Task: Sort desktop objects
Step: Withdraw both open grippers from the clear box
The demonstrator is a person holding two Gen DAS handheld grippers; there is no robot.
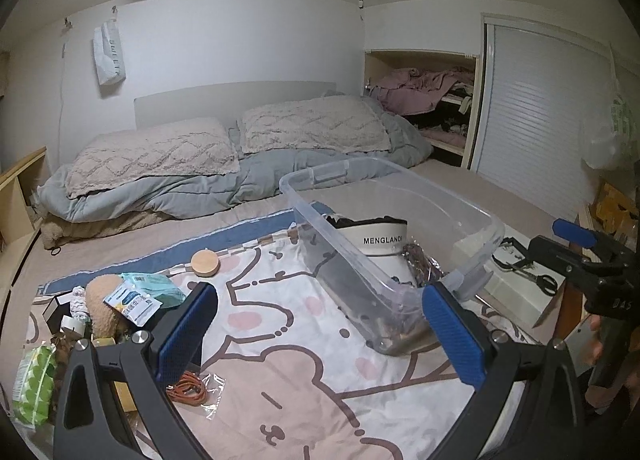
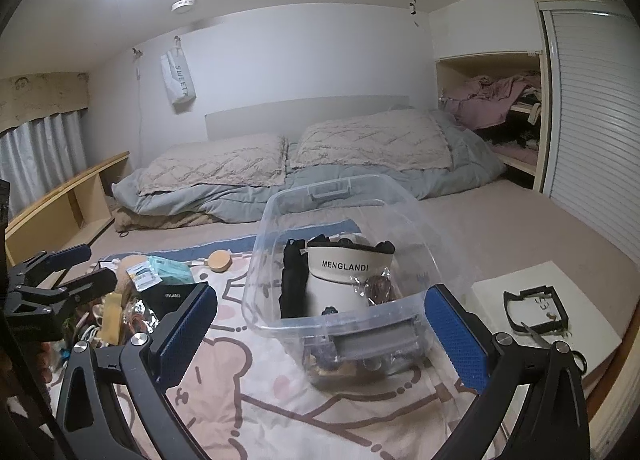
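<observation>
Hovering over the cartoon-print blanket (image 1: 320,340) on the bed, both grippers show their jaws spread wide and empty: left gripper (image 1: 320,336), right gripper (image 2: 320,340). Between them sits the clear plastic bin (image 2: 344,260) holding a white visor (image 2: 340,272). Loose clutter (image 1: 100,312) lies piled at the left; scissors (image 2: 552,336) rest on a white board at the right.
</observation>
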